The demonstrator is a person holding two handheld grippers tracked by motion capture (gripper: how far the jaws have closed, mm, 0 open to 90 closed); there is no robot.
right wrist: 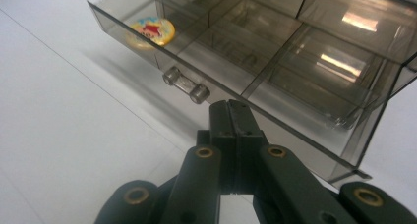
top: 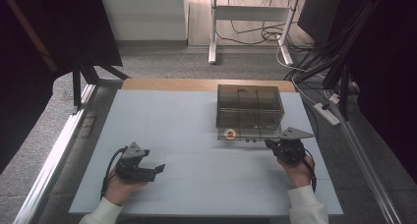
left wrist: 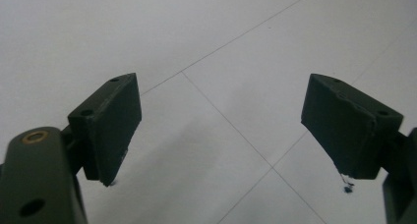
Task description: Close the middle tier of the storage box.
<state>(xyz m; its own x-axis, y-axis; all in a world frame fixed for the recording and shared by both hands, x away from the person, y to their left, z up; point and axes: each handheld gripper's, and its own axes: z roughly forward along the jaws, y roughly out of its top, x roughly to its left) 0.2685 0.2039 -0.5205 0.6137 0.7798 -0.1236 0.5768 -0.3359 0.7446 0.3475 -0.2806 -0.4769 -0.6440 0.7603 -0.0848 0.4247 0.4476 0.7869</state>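
Drawer (right wrist: 206, 47) out, badge (right wrist: 151, 31) inside at upper left. My right claw (right wrist: 231, 106) clenched empty just below the handle (right wrist: 186, 84); left claw (left wrist: 221, 130) released. Closing remains.

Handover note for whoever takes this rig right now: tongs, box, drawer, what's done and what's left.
Right tongs: shut, nothing between the jaws, tips just in front of the drawer, beside its clear handle, not gripping it.
Left tongs: open, empty, over bare table, well to the left.
Smoked plastic drawer box sits at the table's far right. Its bottom drawer is pulled partly out, with a round colourful badge in the left compartment.
Done: drawer open, badge inside.
Left, probably: push the drawer closed with the shut tongs.
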